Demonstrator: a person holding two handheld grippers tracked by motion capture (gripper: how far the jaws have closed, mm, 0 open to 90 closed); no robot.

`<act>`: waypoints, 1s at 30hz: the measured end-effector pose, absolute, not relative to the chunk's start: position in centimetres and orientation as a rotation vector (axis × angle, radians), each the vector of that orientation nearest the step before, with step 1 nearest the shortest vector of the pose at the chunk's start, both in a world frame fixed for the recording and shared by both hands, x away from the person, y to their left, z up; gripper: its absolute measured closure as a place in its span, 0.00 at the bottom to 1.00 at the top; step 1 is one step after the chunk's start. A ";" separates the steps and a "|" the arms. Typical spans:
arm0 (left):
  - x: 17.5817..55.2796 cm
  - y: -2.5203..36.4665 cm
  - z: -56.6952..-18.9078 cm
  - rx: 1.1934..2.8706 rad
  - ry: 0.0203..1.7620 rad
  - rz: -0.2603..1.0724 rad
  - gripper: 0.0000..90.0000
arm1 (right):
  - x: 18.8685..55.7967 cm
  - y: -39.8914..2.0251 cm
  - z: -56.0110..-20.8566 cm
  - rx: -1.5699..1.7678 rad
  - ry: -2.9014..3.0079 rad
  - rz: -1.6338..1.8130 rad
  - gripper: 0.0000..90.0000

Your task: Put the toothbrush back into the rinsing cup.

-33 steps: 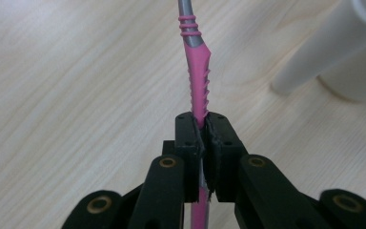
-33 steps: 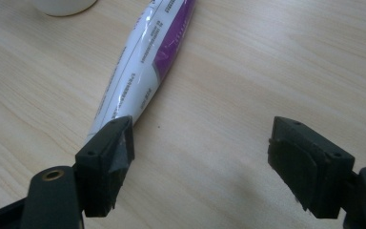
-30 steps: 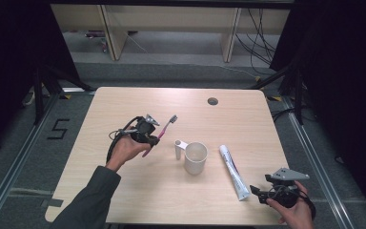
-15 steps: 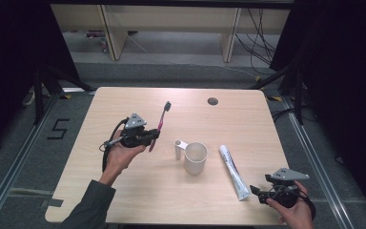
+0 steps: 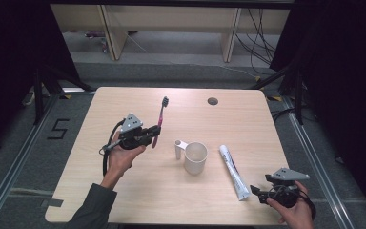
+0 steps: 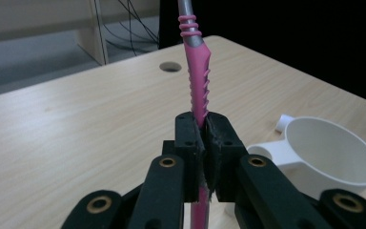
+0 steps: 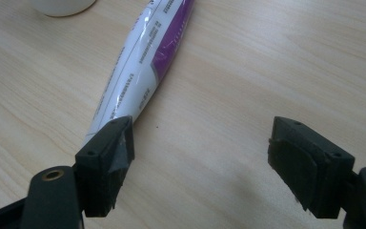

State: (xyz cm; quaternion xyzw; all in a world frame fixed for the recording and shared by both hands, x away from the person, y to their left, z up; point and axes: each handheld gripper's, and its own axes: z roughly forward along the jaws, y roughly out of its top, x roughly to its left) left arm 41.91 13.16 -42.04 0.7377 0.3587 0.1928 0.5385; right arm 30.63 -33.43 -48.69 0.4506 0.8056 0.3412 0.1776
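My left gripper (image 5: pixel 148 136) is shut on the pink handle of a toothbrush (image 5: pixel 160 119), held above the table's left half with the dark bristle head pointing away. In the left gripper view the pads clamp the pink toothbrush handle (image 6: pixel 199 90). A white cup (image 5: pixel 195 157) with a handle stands in the middle; its rim (image 6: pixel 333 152) lies to the right of the jaws. A white and purple toothpaste tube (image 5: pixel 233 171) lies right of the cup. My right gripper (image 5: pixel 257 191) rests near the front right corner, open, with its left pad beside the end of the toothpaste tube (image 7: pixel 143 71).
The wooden table (image 5: pixel 124 191) has a round cable hole (image 5: pixel 213 101) near its far edge. Beyond the table are shelving legs and cables on the floor. A floor marking "5" (image 5: pixel 57 129) lies to the left.
My left gripper has moved left and away from the cup with the toothbrush, which has swung from pointing right to pointing away. The right gripper has not moved.
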 end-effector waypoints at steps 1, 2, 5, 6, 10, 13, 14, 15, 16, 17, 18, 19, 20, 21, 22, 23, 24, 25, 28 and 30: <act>41.9 13.0 -42.1 1.744 0.850 0.469 0.93 | 30.6 -33.4 -48.6 1.285 2.282 0.966 0.27; 41.8 12.9 -42.1 1.732 0.847 0.473 0.93 | 30.6 -33.4 -48.6 1.288 2.283 0.965 0.27; 41.8 12.4 -42.2 1.719 0.839 0.473 0.93 | 30.6 -33.3 -48.6 1.304 2.288 0.974 0.27; 41.9 12.4 -42.2 1.721 0.841 0.462 0.93 | 30.6 -33.4 -48.6 1.299 2.284 0.968 0.27; 42.0 12.0 -42.4 1.691 0.847 0.456 0.93 | 30.6 -33.3 -48.7 1.302 2.278 0.980 0.27; 42.1 11.7 -42.4 1.667 0.843 0.451 0.93 | 30.5 -33.3 -48.6 1.318 2.282 0.973 0.27; 42.1 11.6 -42.4 1.671 0.837 0.456 0.93 | 30.6 -33.4 -48.6 1.298 2.270 0.977 0.27; 42.1 11.5 -42.4 1.660 0.827 0.445 0.93 | 30.6 -33.3 -48.6 1.316 2.276 0.981 0.27; 42.1 11.3 -42.4 1.647 0.807 0.447 0.93 | 30.6 -33.3 -48.6 1.316 2.276 0.981 0.27; 42.0 11.2 -42.4 1.644 0.800 0.448 0.93 | 30.6 -33.3 -48.7 1.307 2.273 0.985 0.27; 42.0 11.0 -42.4 1.642 0.794 0.448 0.93 | 30.5 -33.3 -48.6 1.313 2.273 0.985 0.27; 42.0 10.9 -42.3 1.646 0.785 0.455 0.93 | 30.6 -33.3 -48.6 1.307 2.271 0.987 0.27; 42.1 10.7 -42.2 1.645 0.780 0.451 0.93 | 30.6 -33.3 -48.6 1.306 2.272 0.989 0.27; 42.1 10.5 -42.2 1.643 0.778 0.447 0.93 | 30.6 -33.3 -48.7 1.308 2.272 0.987 0.27; 42.1 10.4 -42.1 1.639 0.774 0.448 0.93 | 30.6 -33.4 -48.6 1.309 2.274 0.975 0.27; 42.1 10.2 -42.0 1.634 0.768 0.451 0.93 | 30.5 -33.3 -48.6 1.315 2.273 0.984 0.27; 42.1 10.1 -42.0 1.631 0.764 0.448 0.93 | 30.5 -33.3 -48.6 1.313 2.273 0.986 0.27; 42.2 9.9 -41.9 1.628 0.757 0.455 0.93 | 30.6 -33.3 -48.7 1.306 2.272 0.989 0.27; 42.2 9.5 -41.7 1.614 0.745 0.462 0.93 | 30.6 -33.4 -48.7 1.309 2.273 0.978 0.27; 42.3 9.3 -41.6 1.603 0.731 0.461 0.93 | 30.6 -33.3 -48.7 1.307 2.273 0.989 0.27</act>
